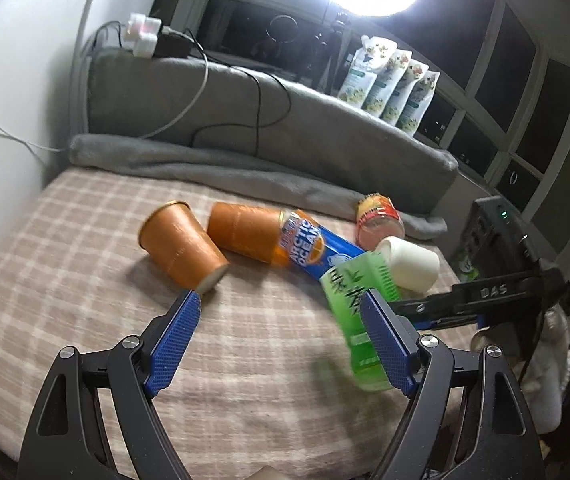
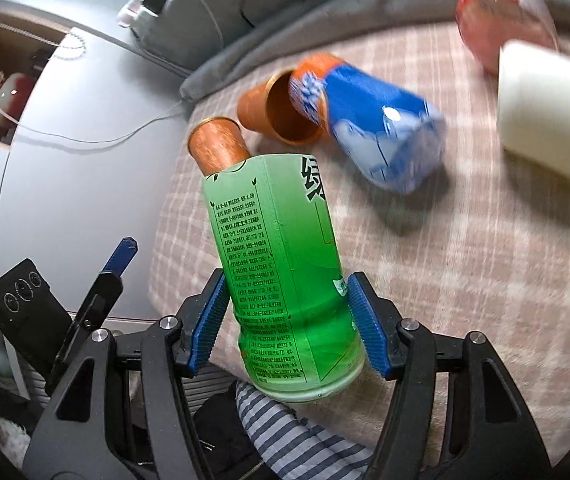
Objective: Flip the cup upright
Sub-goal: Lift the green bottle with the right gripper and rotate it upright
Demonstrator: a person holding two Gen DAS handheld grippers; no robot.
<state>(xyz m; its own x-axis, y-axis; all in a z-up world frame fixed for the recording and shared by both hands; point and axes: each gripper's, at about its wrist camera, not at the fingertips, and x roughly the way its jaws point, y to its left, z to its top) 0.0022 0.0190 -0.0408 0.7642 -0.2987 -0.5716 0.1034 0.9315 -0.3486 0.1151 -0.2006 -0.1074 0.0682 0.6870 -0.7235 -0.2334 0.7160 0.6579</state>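
Note:
A green tea-print cup (image 2: 281, 264) hangs tilted above the plaid cloth (image 1: 85, 280), with my right gripper (image 2: 288, 280) shut on its lower part. In the left wrist view the green cup (image 1: 349, 300) is blurred, and the right gripper (image 1: 413, 308) reaches in from the right. My left gripper (image 1: 281, 296) is open, with nothing between its fingers, just left of that cup. An orange cup (image 1: 181, 244) lies on its side ahead. A second orange cup (image 1: 245, 236) lies with a blue Arctic Ocean cup (image 1: 317, 248) at its mouth.
A white cup (image 1: 409, 264) and a red cup (image 1: 379, 220) lie on their sides at the right. A grey blanket (image 1: 245, 172) and cushion with cables border the far edge. A black box (image 1: 493, 232) stands at the right. A striped sleeve (image 2: 293, 440) shows below the cup.

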